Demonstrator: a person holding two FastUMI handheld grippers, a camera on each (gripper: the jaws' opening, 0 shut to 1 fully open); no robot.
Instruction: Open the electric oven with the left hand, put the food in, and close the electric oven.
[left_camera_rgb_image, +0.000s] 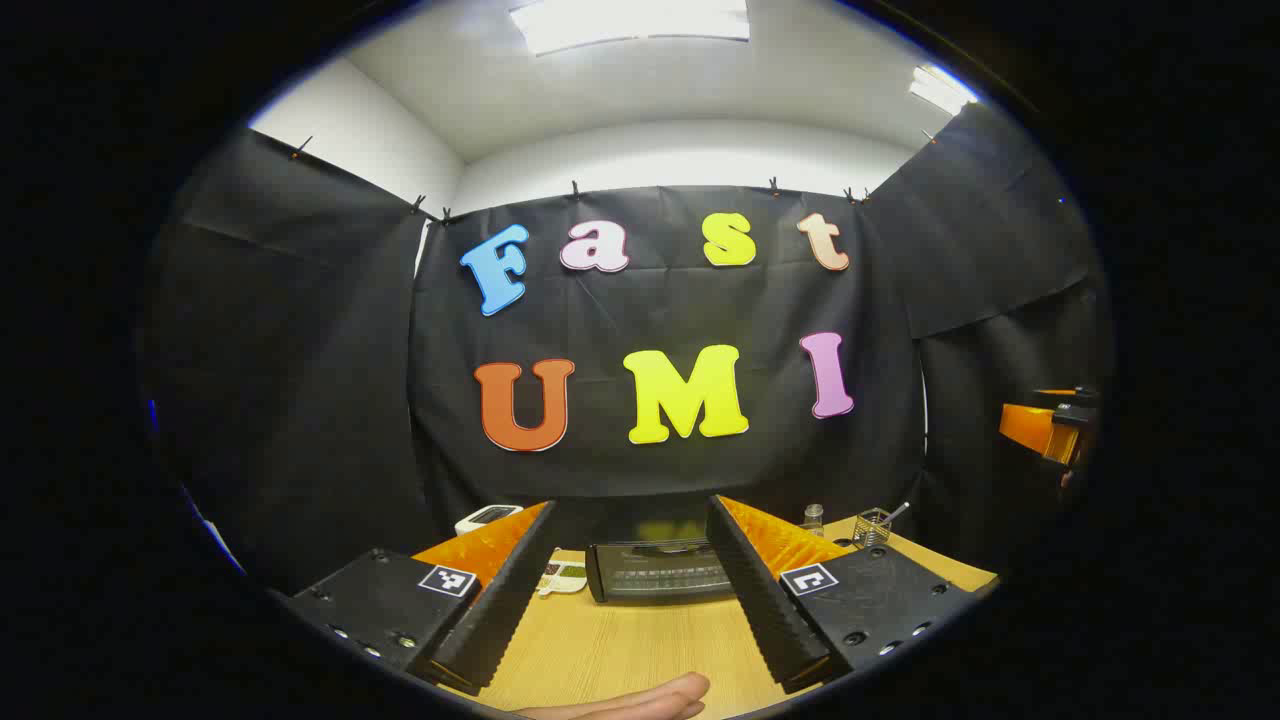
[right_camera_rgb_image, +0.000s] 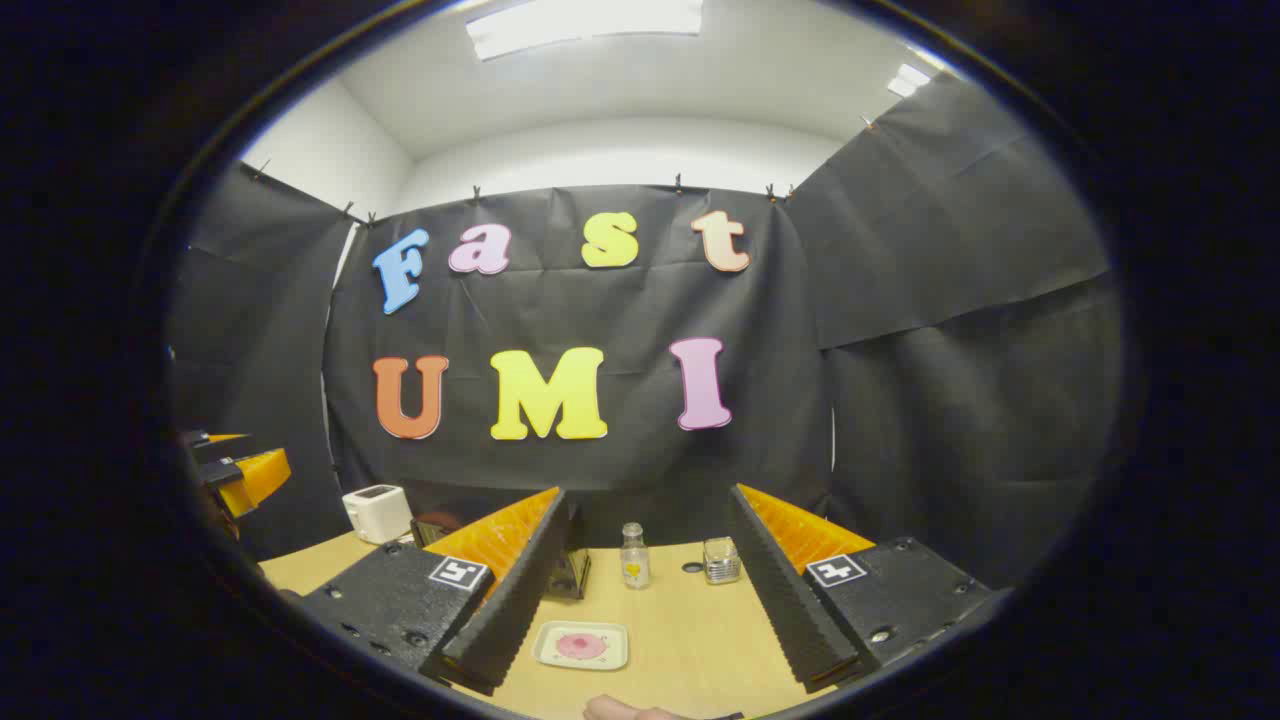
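Observation:
The black electric oven (left_camera_rgb_image: 660, 572) stands on the wooden table (left_camera_rgb_image: 620, 650), its door shut, straight ahead of my left gripper (left_camera_rgb_image: 630, 506), which is open and holds nothing. In the right gripper view a white plate with a pink piece of food (right_camera_rgb_image: 582, 645) lies on the table between the open fingers of my right gripper (right_camera_rgb_image: 648, 494), low and close. The oven's corner (right_camera_rgb_image: 572, 572) shows behind that gripper's left finger. The plate's edge (left_camera_rgb_image: 566, 578) lies just left of the oven.
A white toaster (right_camera_rgb_image: 377, 512) sits at the back left. A small bottle (right_camera_rgb_image: 633, 556) and a glass jar (right_camera_rgb_image: 721, 560) stand at the back of the table, with a wire holder (left_camera_rgb_image: 873, 527) nearby. A person's finger (left_camera_rgb_image: 640, 700) shows at the bottom edge. Black cloth walls the booth.

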